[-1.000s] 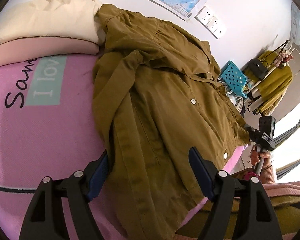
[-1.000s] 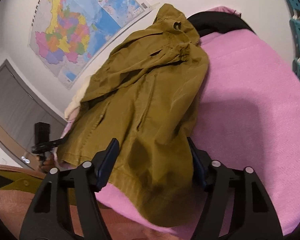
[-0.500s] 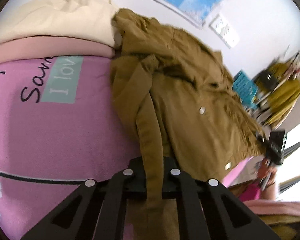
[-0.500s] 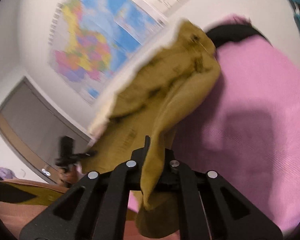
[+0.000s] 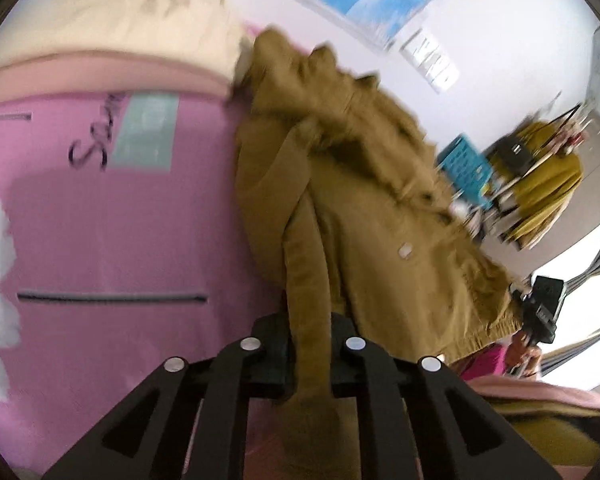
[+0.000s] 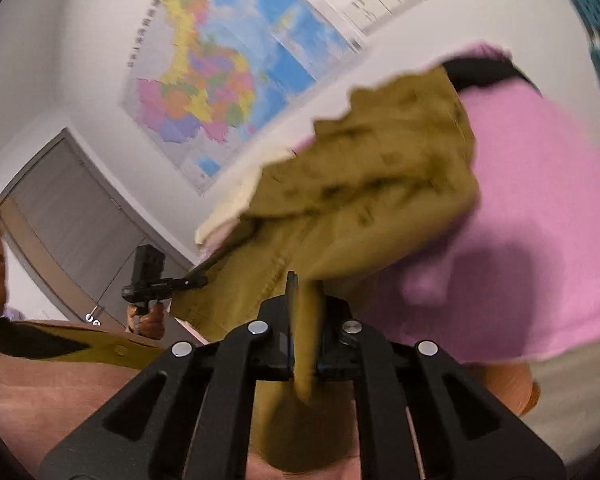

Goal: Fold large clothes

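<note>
Both grippers clamped on the jacket hem, lift for the first fold underway.

Left wrist: left gripper point(image 5: 310, 354) jaws, wide open a second ago, have just been closing and now pinch the olive jacket point(image 5: 364, 216), which lies on the pink blanket point(image 5: 120, 240). Right wrist: right gripper point(image 6: 306, 340) did likewise, jaws nipped on the jacket point(image 6: 380, 184) edge, fabric now bunched and raised. Next, probably: carry both corners evenly toward the collar.

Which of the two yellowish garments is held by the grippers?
The olive-brown jacket on the pink bed cover; the mustard garment hangs on a rack, untouched.
</note>
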Motion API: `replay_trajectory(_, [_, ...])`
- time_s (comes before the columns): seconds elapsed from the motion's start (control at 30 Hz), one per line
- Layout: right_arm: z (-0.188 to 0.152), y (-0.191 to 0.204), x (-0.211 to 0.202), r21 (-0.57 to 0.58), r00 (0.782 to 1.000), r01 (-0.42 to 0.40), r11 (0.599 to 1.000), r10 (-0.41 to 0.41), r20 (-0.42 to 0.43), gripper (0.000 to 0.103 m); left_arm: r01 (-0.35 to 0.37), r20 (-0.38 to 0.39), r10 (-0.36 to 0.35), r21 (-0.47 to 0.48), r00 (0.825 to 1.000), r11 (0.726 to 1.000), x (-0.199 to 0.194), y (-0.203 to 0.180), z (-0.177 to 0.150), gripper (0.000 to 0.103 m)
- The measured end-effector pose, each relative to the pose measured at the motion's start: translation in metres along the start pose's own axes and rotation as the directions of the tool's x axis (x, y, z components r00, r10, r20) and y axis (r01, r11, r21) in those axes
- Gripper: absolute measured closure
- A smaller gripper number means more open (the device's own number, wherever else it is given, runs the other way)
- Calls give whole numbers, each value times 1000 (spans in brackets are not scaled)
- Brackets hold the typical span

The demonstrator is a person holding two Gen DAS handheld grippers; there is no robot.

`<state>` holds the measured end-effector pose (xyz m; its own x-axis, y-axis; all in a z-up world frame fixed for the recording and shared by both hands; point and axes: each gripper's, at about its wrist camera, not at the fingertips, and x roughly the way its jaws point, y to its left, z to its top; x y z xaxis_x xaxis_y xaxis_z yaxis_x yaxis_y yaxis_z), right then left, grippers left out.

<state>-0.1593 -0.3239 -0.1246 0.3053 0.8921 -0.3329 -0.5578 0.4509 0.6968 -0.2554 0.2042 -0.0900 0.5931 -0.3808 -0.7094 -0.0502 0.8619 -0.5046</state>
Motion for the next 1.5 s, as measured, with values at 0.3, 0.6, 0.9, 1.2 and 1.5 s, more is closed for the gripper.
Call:
replay_trajectory(0.3, [-23,-29,5,84,999,-1,996,5,-39,59,-9,-43,13,95,999,995,9,-11,-23,61])
replay_trajectory(0.6, [-32,-22,-4,92,993,-109,990,105,48,96,92,26,-92,-3,995,996,-9,-4,-16,94])
replay_trajectory(0.9, [30,12,-29,37,970,-139,990,129,204,97,156,119,-153,-16,981,988,-39,-18,20,95])
replay_trajectory(1.2, [98,9,-20,52,955,-156,986,137,262,97,177,146,-169,-44,975,983,-48,-20,82,95])
replay_trajectory(1.5, [163,-2,3,86,959,-138,987,111,263,96,153,151,-145,-37,978,988,-44,-25,147,94])
